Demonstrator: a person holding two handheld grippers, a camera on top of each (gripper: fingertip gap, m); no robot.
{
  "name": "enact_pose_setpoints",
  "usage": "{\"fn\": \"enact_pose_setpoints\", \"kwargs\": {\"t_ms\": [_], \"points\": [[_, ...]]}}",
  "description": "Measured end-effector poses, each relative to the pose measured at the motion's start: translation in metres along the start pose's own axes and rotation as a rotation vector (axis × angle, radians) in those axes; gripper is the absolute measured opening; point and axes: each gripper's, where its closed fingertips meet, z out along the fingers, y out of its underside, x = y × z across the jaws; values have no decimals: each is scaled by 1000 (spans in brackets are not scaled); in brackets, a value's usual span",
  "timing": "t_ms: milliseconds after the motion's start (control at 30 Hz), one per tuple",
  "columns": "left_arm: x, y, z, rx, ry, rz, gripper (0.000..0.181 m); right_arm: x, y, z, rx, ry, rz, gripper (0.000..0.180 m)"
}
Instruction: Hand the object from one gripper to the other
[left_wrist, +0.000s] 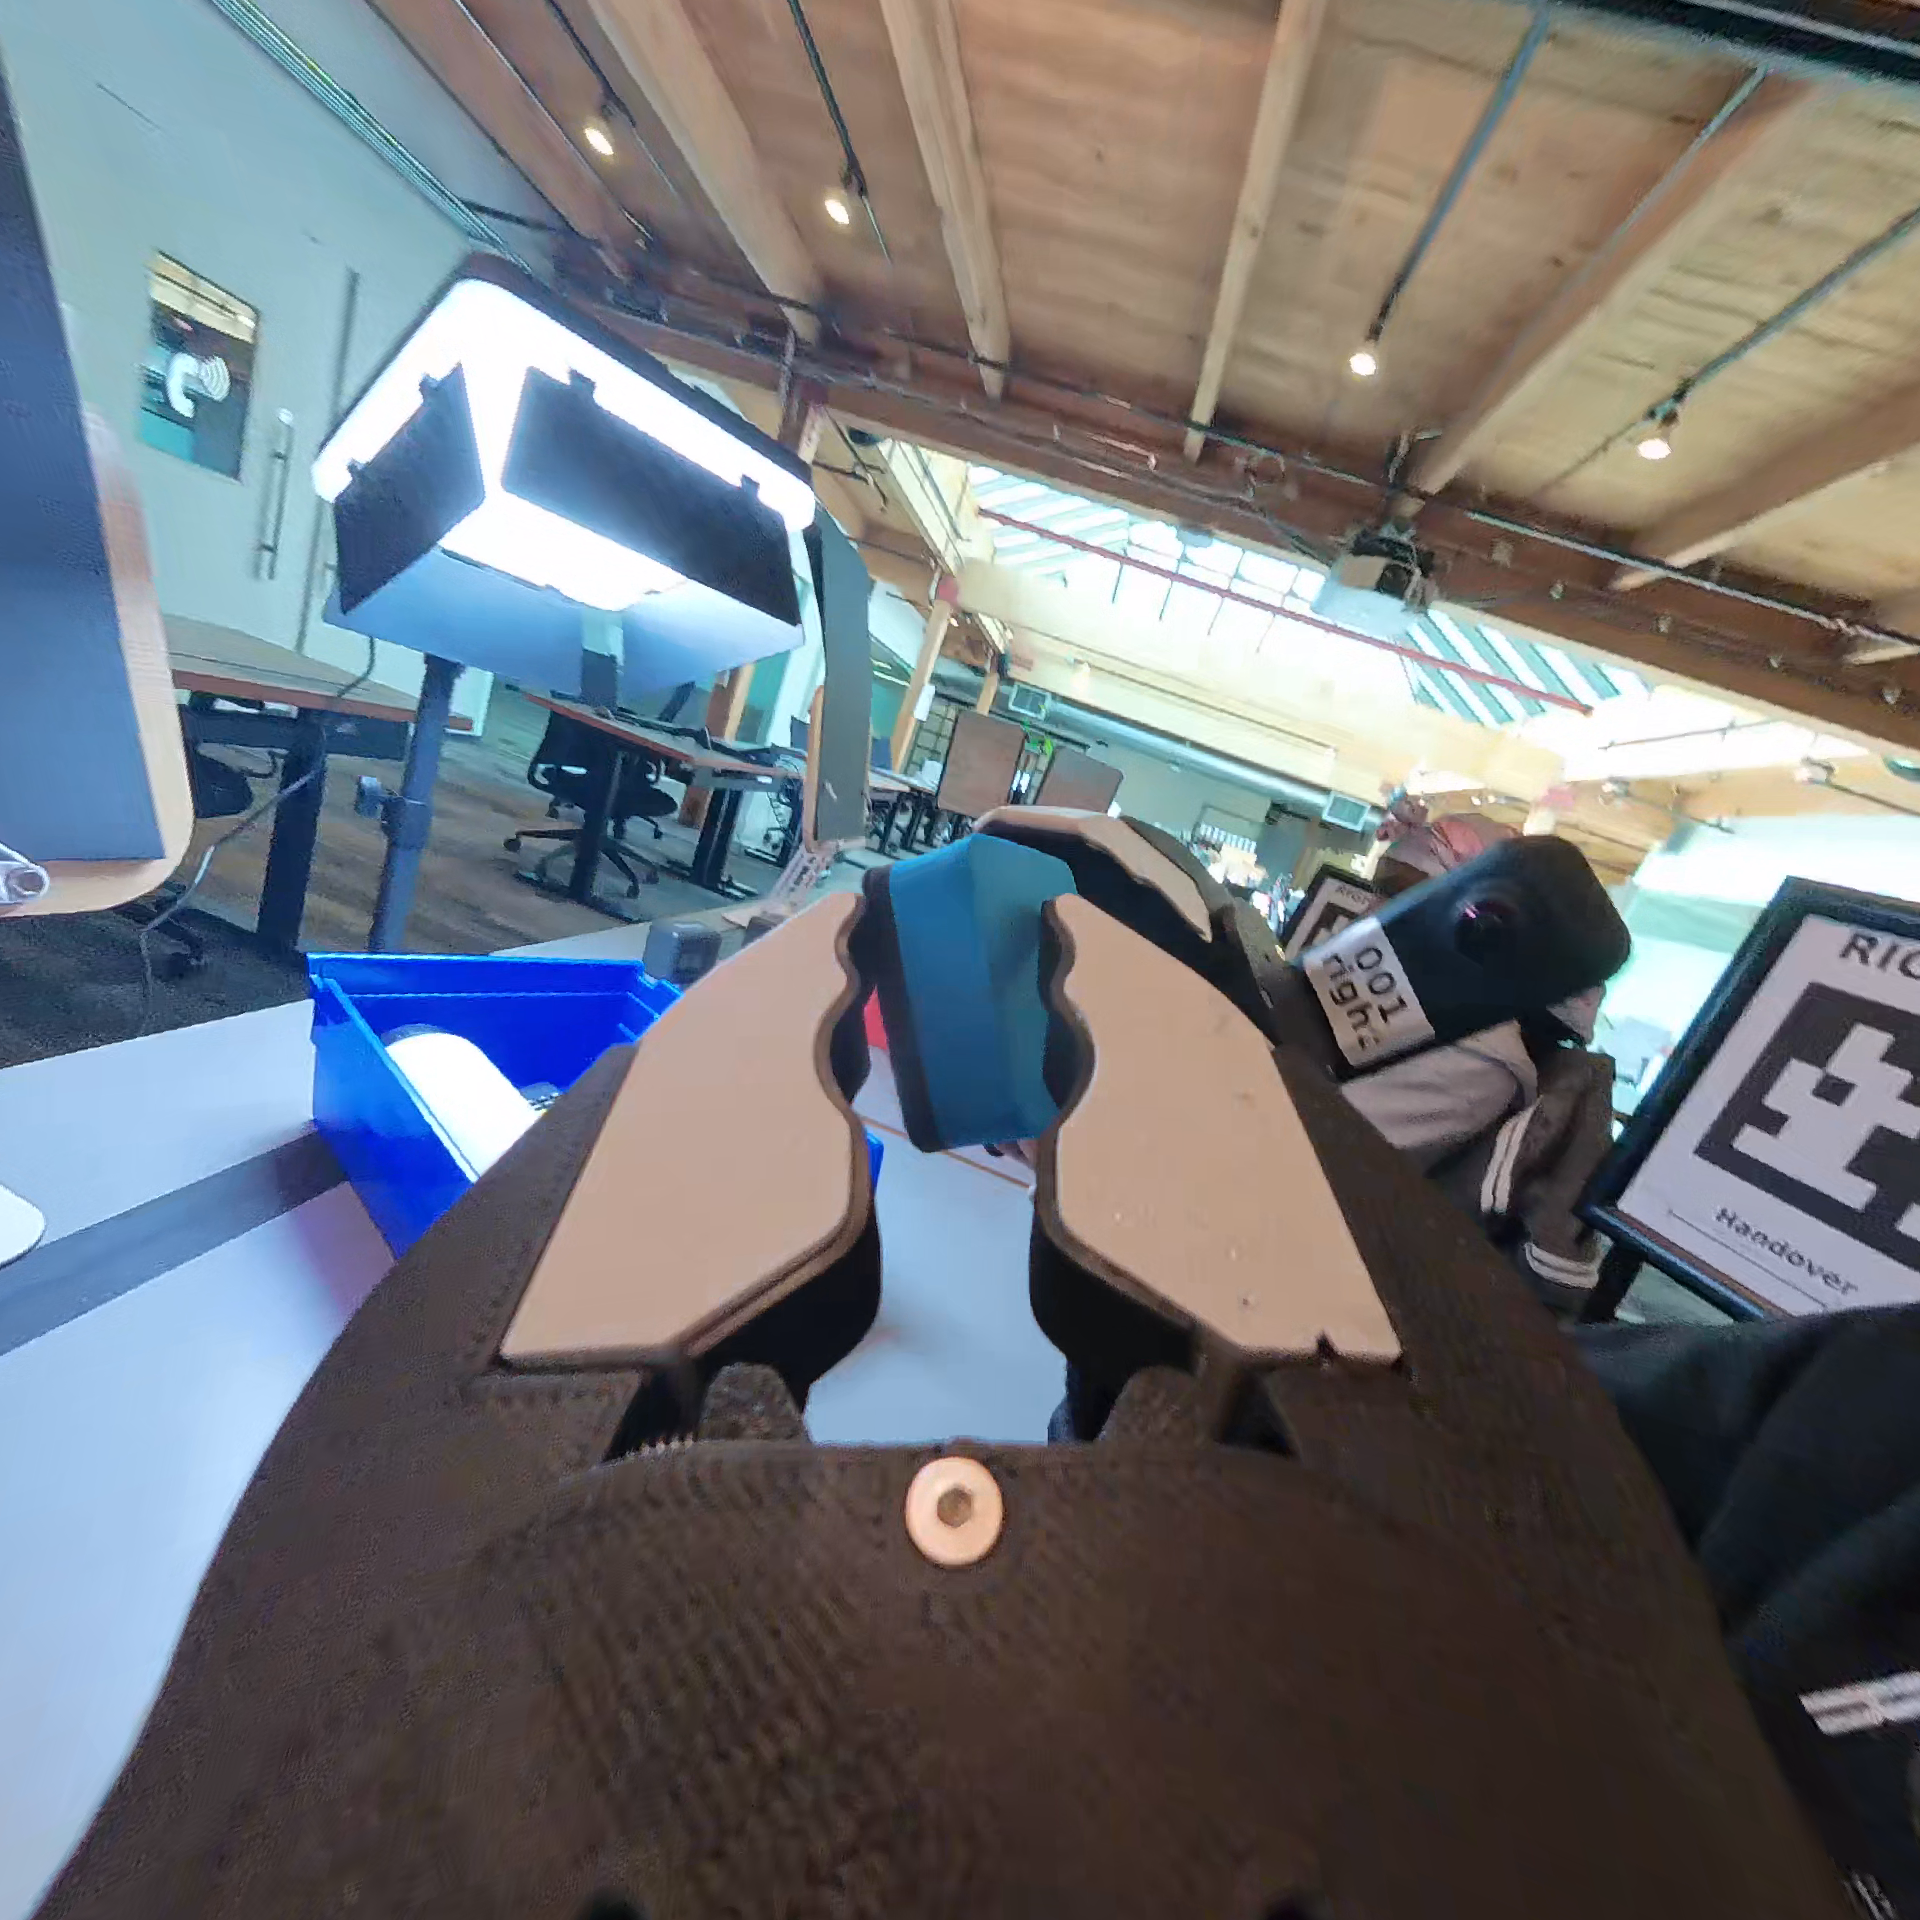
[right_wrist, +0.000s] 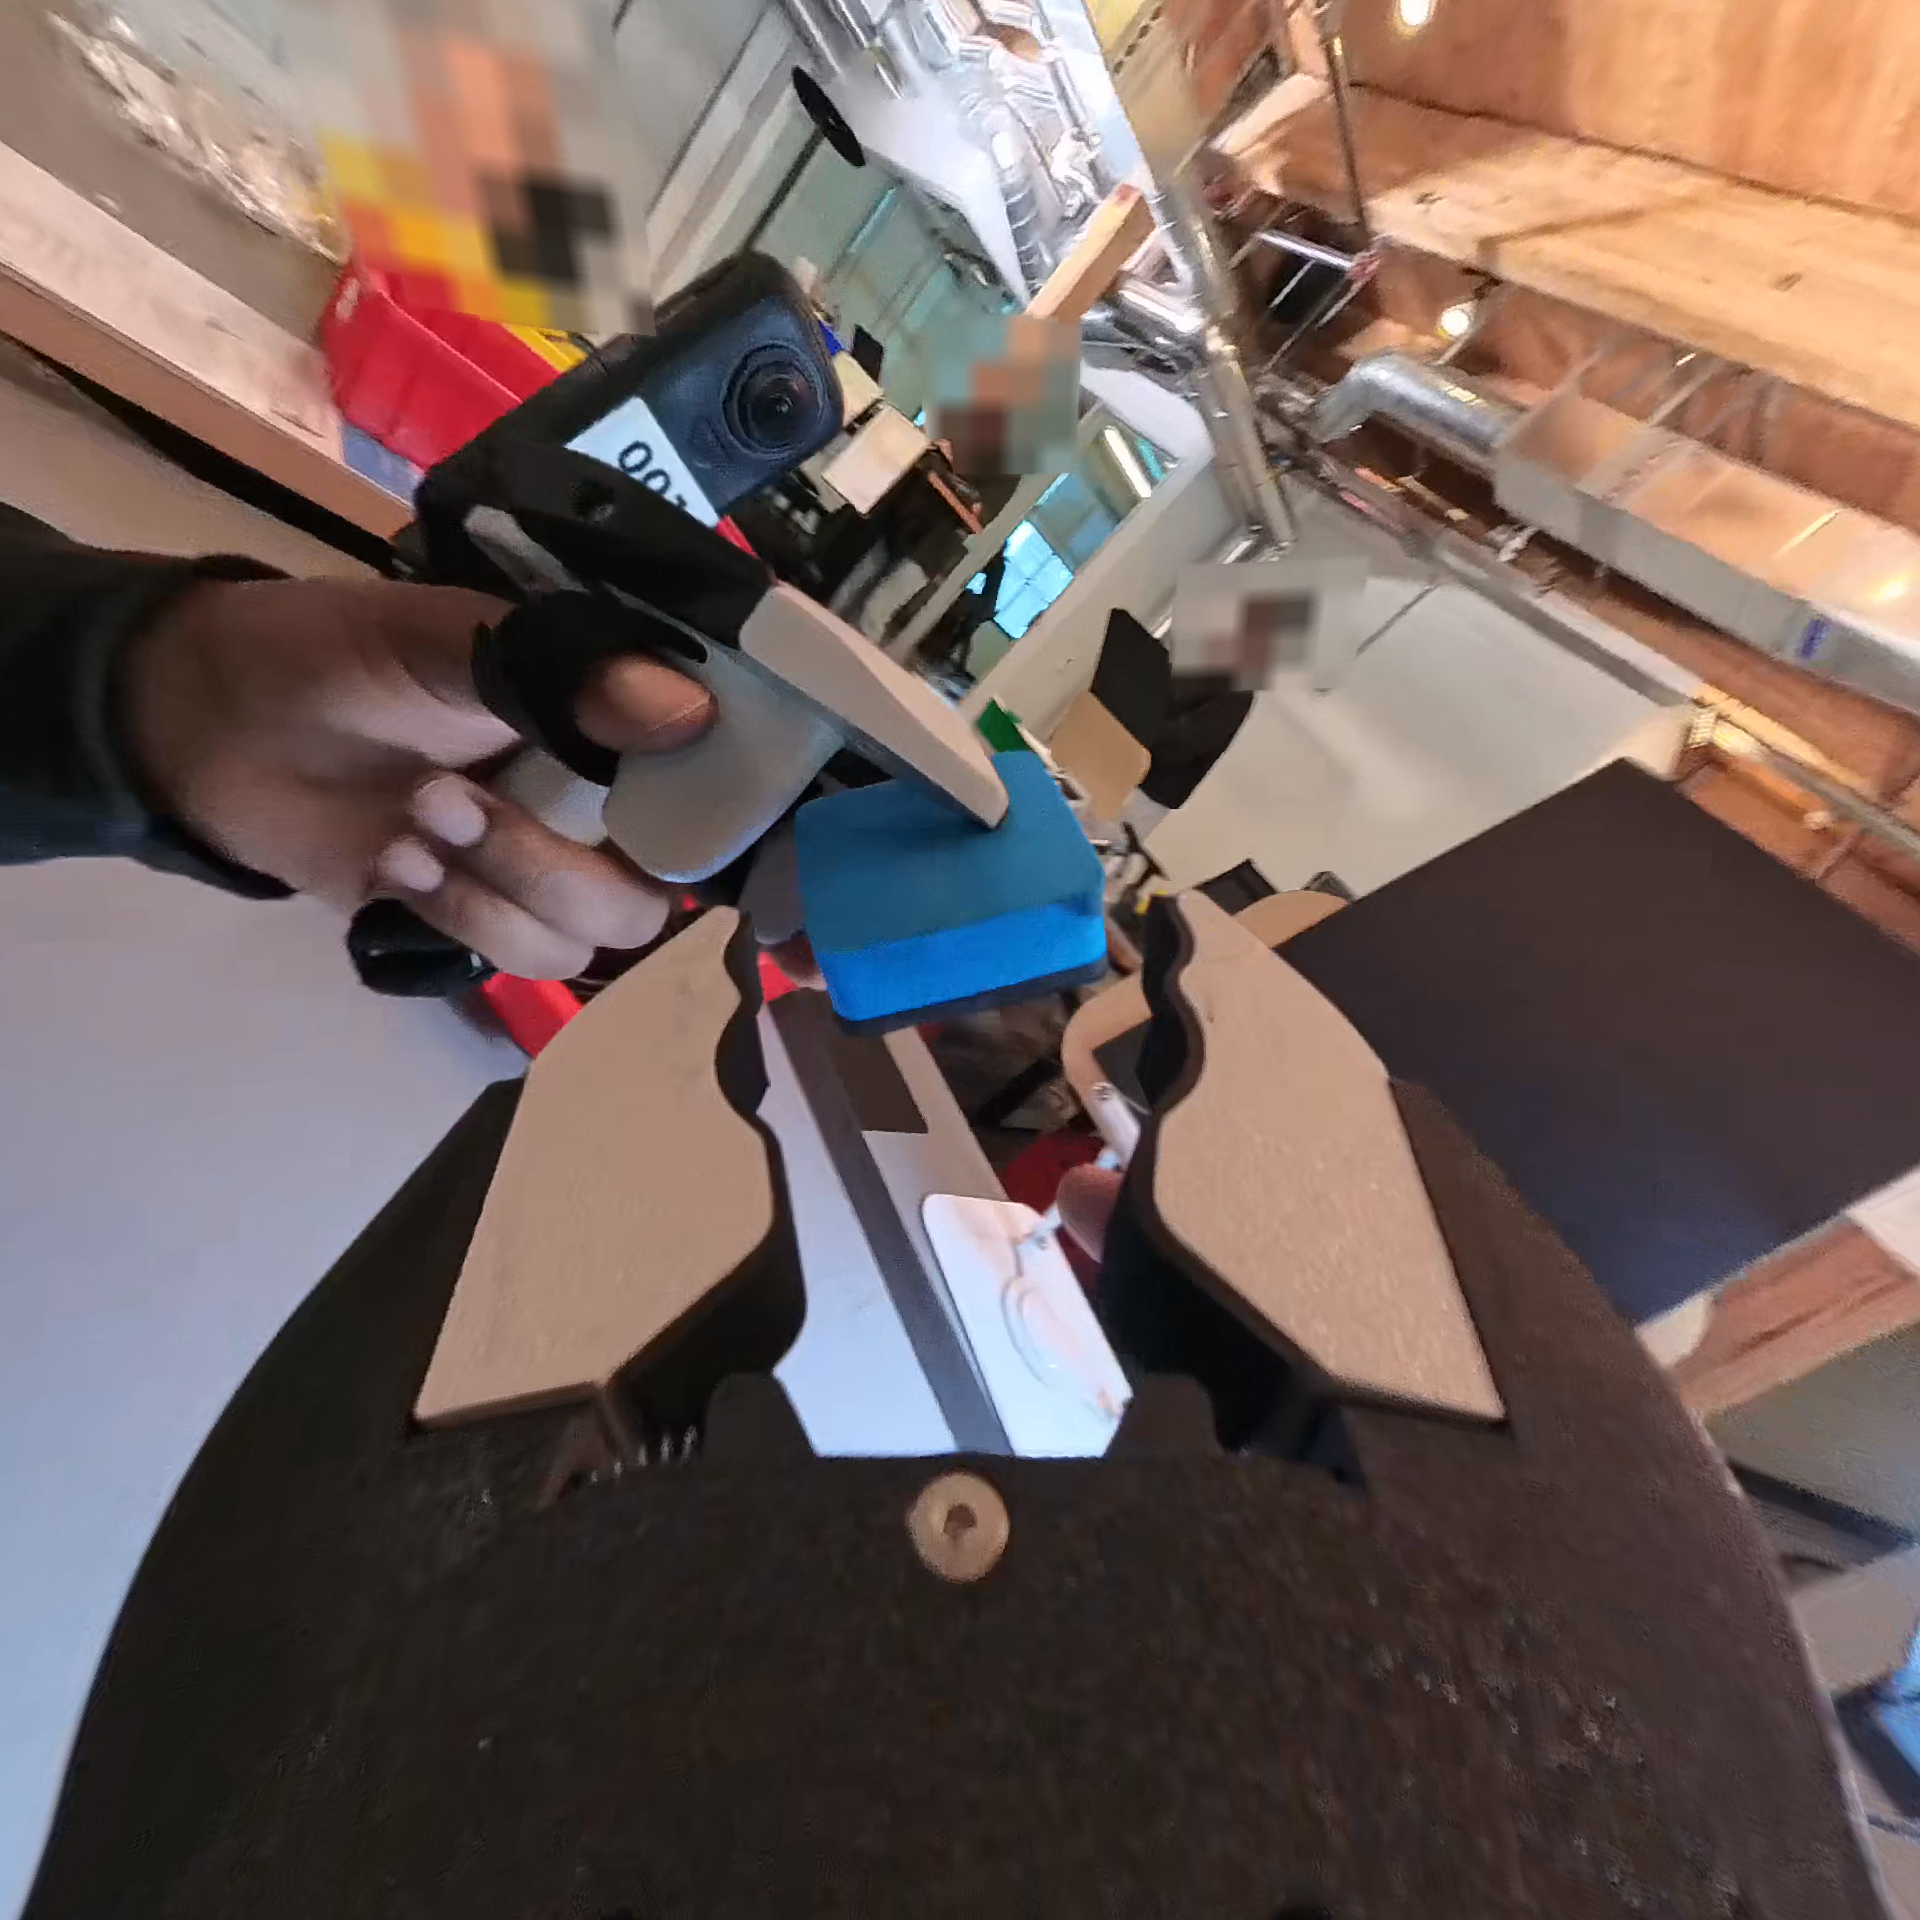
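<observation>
The left claw, gripped by a person's hand, is clamping a blue block (dark layer underneath) just beyond the right claw, whose fingers are standing apart above the white table.

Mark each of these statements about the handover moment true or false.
1. The left gripper clamps the blue block. True.
2. The right gripper is shut on the block. False: its fingers are spread, with the block just past their tips.
3. A blue bin stands on the table. True.
4. The block rests on the table. False: it is held in the air above it.
</observation>
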Motion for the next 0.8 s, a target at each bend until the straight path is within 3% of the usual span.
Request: {"fn": "enact_pose_setpoints", "kwargs": {"t_ms": [100, 200, 267, 400, 567, 800], "points": [[1, 5, 3, 3, 0, -20, 30, 2, 3, 3, -40, 71, -106, 56], [6, 6, 4, -25, 27, -10, 30, 2, 2, -2, -35, 41, -109, 56], [14, 4, 1, -48, 67, 64, 33, 4, -3, -7, -5, -1, -37, 56], [38, 5, -6, -139, 148, 289, 57, 4, -10, -18, 73, -174, 254, 56], [44, 23, -10, -295, 122, 537, 62, -10, -14, -21, 119, -440, 640, 56], [40, 24, -7, -299, 99, 521, 52, -8, -16, -22, 147, -447, 664, 56]]}}
